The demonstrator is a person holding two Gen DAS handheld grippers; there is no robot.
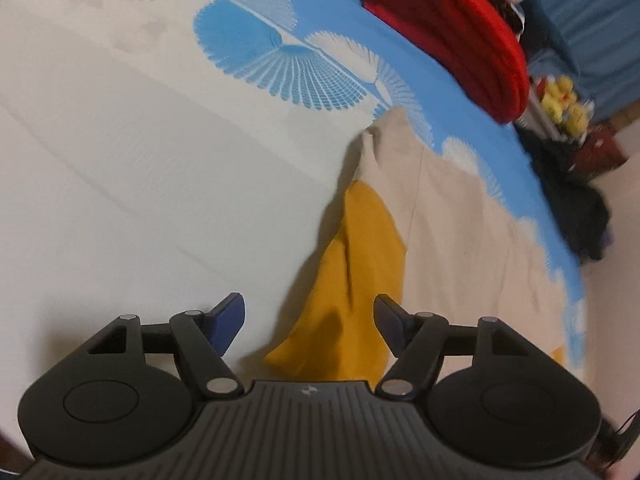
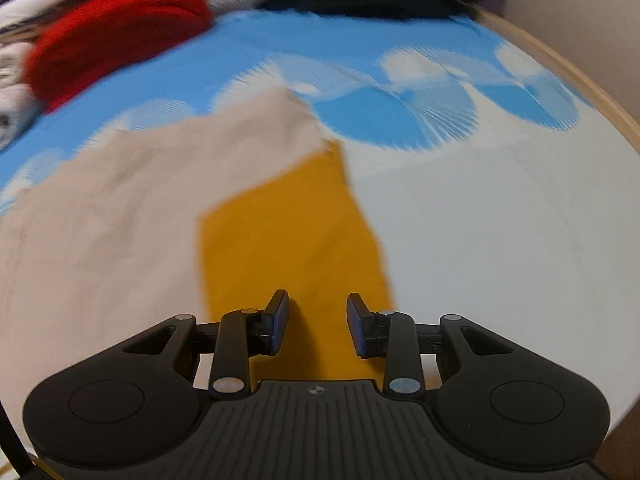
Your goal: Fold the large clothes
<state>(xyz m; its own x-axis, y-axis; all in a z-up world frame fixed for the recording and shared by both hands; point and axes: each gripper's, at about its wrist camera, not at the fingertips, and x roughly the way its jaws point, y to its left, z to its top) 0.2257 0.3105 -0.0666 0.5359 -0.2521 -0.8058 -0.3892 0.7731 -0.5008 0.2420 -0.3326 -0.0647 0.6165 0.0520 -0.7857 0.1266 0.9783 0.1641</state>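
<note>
Your left tool [image 1: 308, 320] stands wide open with nothing between its fingers, hovering just above the near end of the yellow garment [image 1: 352, 280], which bunches into a raised ridge on the bed [image 1: 120, 160]. Your right tool [image 2: 318, 322] is also open, less widely, and it grips nothing either; the same yellow garment [image 2: 288, 232] runs flat between and beneath its fingers. The beige garment [image 2: 140, 208] lies touching the yellow one along one side and seems to overlap its far end, though the blur in the right view makes it hard to tell which piece is on top there. That is your main risk: if you close on the yellow cloth near that shared edge, you may pinch both fabrics and drag the beige piece along, spoiling the fold. The ridge seen from the left tool is a second hazard, since closing on a hump would likely catch several layers and lock a crease into the fold. With both tools at the near end, lifting unevenly could skew the cloth or let one corner slip free. The red folded item [image 1: 452, 32] and the dark clothes [image 1: 580, 208] sit well apart at the bed's far edge, so a long swing could brush them.
</note>
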